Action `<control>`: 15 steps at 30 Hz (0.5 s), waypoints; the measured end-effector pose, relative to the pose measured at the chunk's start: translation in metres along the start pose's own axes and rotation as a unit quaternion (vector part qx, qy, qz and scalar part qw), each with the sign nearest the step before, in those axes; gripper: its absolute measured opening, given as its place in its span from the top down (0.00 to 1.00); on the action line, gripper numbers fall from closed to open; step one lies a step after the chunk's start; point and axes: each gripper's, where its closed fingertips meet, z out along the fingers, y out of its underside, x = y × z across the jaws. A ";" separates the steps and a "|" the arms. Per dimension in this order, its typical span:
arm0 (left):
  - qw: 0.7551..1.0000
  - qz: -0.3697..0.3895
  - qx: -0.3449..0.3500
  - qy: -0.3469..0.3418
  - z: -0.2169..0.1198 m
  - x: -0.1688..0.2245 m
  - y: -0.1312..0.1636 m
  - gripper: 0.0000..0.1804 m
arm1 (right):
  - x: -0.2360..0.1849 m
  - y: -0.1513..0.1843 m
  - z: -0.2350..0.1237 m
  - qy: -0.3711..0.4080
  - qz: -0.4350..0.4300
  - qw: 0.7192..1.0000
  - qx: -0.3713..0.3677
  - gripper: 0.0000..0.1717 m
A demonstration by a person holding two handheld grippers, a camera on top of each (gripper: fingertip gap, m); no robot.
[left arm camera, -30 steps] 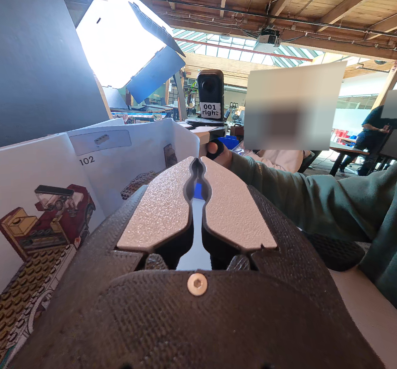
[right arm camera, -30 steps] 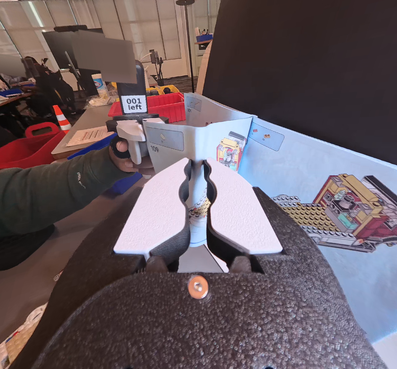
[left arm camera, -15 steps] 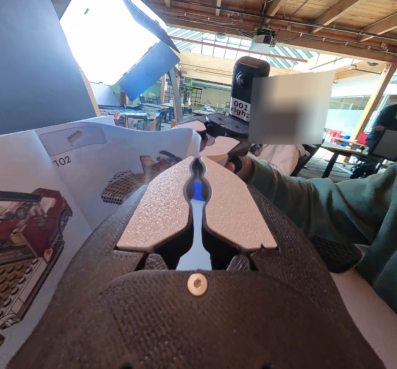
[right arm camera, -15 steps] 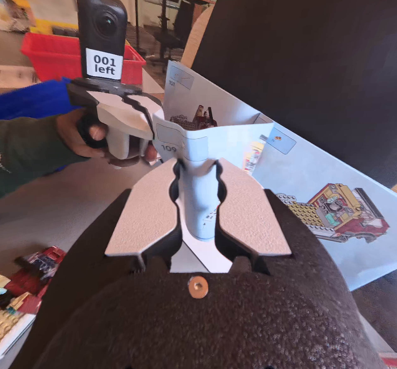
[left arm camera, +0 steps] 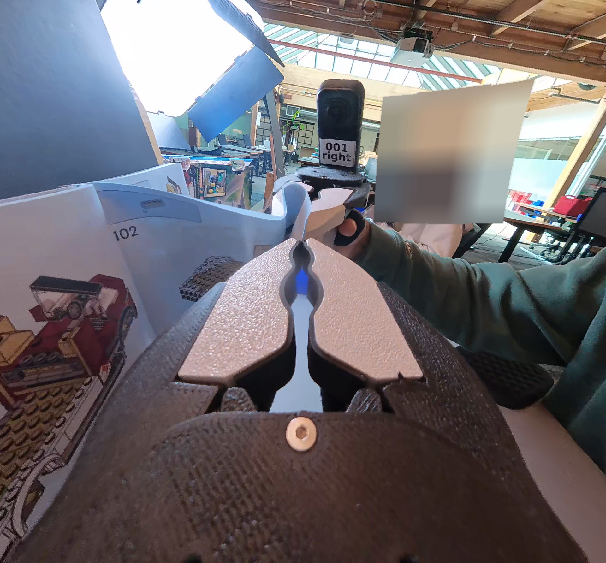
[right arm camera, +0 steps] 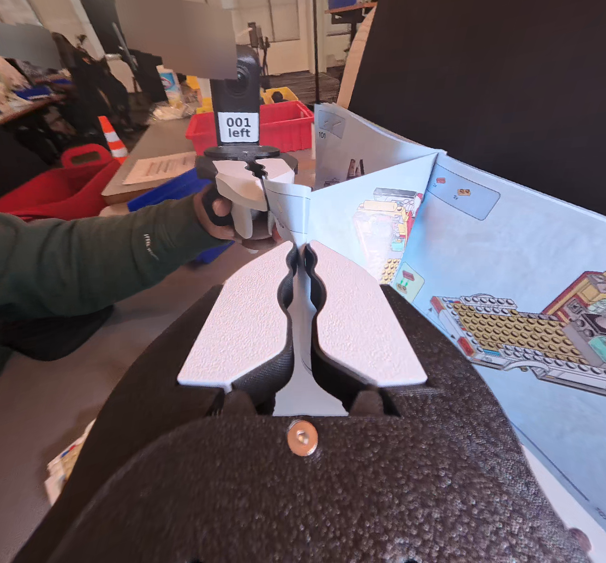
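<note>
The open booklet is standing before the backdrop panel; both grippers are facing each other, pinching one page between them.

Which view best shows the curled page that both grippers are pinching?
The right wrist view: the curled page runs in full from the left gripper down to the right gripper. The left wrist view shows the same page edge-on, with its lower end behind its own fingers.

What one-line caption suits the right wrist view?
Both grippers, right and left, pinch one curled page of an open brick-model instruction booklet.
</note>
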 end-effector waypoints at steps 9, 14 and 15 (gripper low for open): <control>1.000 -0.014 0.003 0.016 0.000 0.001 0.002 1.00 | 0.007 -0.004 -0.017 -0.077 0.071 0.993 0.045 1.00; 1.000 -0.017 0.006 0.014 -0.006 -0.001 0.000 1.00 | 0.029 0.001 -0.031 -0.046 0.089 0.993 0.057 1.00; 1.000 -0.016 0.006 0.013 -0.006 -0.001 0.000 1.00 | 0.032 0.000 -0.033 -0.035 0.087 0.994 0.062 1.00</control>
